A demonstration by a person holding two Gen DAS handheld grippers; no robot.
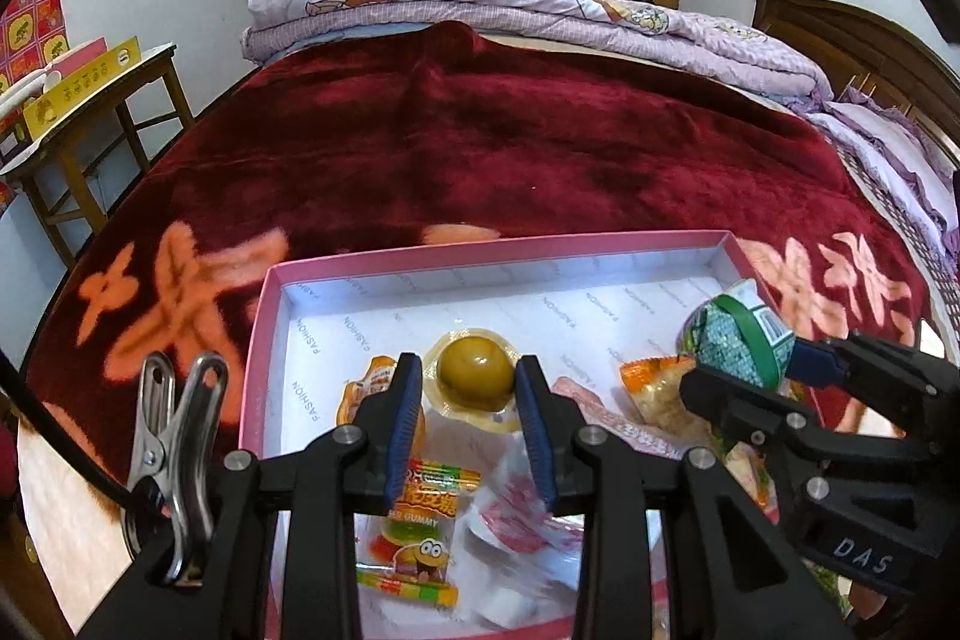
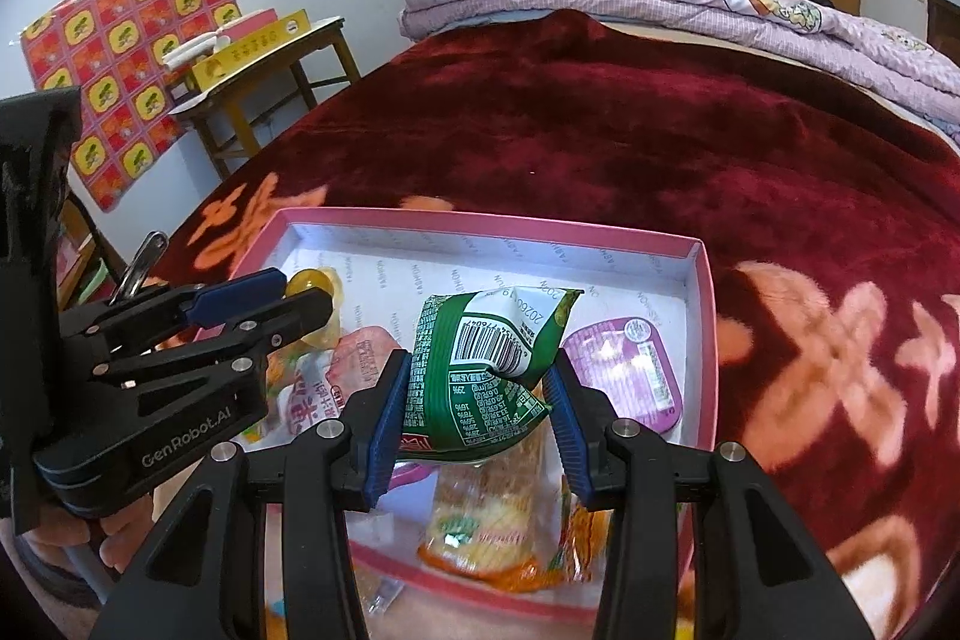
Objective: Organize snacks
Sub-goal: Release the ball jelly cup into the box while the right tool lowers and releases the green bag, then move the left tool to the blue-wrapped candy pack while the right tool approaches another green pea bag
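A pink box (image 1: 492, 250) (image 2: 480, 223) with white printed lining lies on the bed and holds several snack packs. My left gripper (image 1: 469, 363) (image 2: 303, 289) hangs over the box's middle, shut on a round yellow-brown jelly cup (image 1: 476, 370) (image 2: 312, 285) held at its fingertips. My right gripper (image 2: 478, 364) (image 1: 750, 367) is shut on a crumpled green snack packet (image 2: 480, 370) (image 1: 735, 340), over the box's right part. Under them lie a burger gummy packet (image 1: 420, 538), a pink-white packet (image 1: 516, 514), an orange cracker packet (image 2: 486, 520) and a purple jelly tub (image 2: 624, 370).
The box sits on a dark red blanket (image 1: 480, 130) with orange flowers. A folded lilac quilt (image 1: 510, 4) lies at the bed's far end. A wooden table (image 1: 90, 112) with a yellow carton stands left of the bed. A hand (image 2: 114, 526) grips the left gripper's handle.
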